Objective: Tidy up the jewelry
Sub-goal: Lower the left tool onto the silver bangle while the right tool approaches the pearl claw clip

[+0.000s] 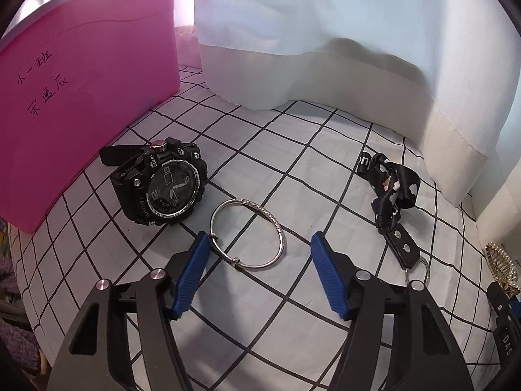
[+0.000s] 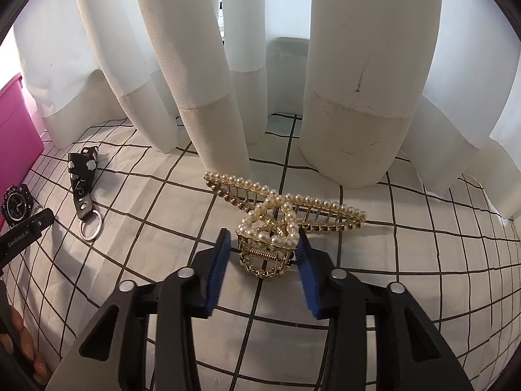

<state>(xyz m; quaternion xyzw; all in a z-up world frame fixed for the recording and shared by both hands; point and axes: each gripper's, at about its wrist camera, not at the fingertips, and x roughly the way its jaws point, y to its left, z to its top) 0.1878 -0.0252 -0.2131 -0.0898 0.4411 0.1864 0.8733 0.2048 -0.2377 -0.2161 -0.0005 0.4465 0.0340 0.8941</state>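
Observation:
A silver bangle [image 1: 249, 233] lies flat on the checked cloth. My left gripper [image 1: 257, 244] is open, its blue fingers on either side of the bangle's near half, the left one touching it. A black sport watch [image 1: 162, 181] lies left of the bangle, also seen in the right wrist view [image 2: 17, 207]. A gold hair claw with pearls [image 2: 276, 221] lies on the cloth. My right gripper [image 2: 264, 242] is open around the claw's near hinge end, fingers close to its sides. A black lanyard keychain [image 1: 392, 202] with a ring lies between [image 2: 83, 176].
A pink plastic bin [image 1: 75, 88] stands at the left behind the watch, its edge also in the right wrist view [image 2: 16, 123]. White curtain folds [image 2: 351, 97] hang down onto the back of the cloth. The claw's edge shows at far right [image 1: 501, 260].

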